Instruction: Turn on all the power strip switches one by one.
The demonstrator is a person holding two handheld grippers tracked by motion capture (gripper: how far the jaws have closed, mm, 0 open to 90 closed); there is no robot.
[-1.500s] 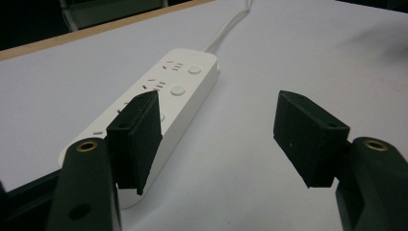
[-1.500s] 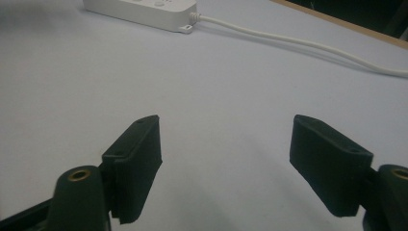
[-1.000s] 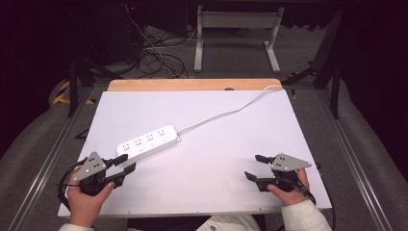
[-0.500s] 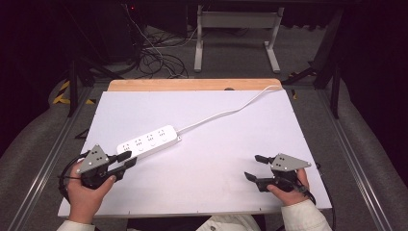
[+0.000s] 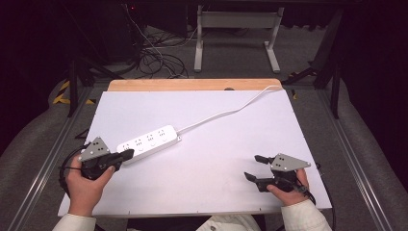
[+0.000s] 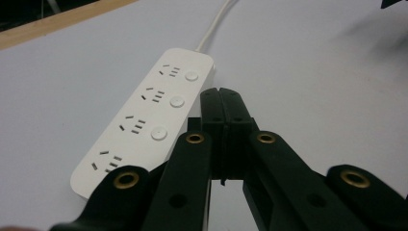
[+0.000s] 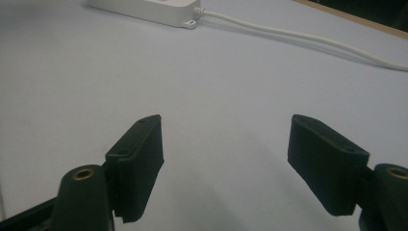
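Note:
A white power strip (image 5: 149,140) with several sockets and round buttons lies at the left of the white table top; in the left gripper view the power strip (image 6: 144,115) runs diagonally. Its white cable (image 5: 226,111) runs to the far right table edge. My left gripper (image 5: 128,154) is shut with nothing between its jaws, its tips just beside the strip's near end (image 6: 222,94). My right gripper (image 5: 256,166) stands open above bare table at the near right, far from the strip. In the right gripper view the gripper (image 7: 223,144) has the strip's cable end (image 7: 159,10) far ahead.
The white table top (image 5: 211,154) has a wooden strip (image 5: 192,84) along its far edge. Beyond it stand a metal frame (image 5: 235,29) and loose black cables (image 5: 154,57) on the floor. Metal rails run along both sides.
My left gripper has moved forward and right toward the power strip's near end, and its jaws have come together. The right gripper has stayed put and open.

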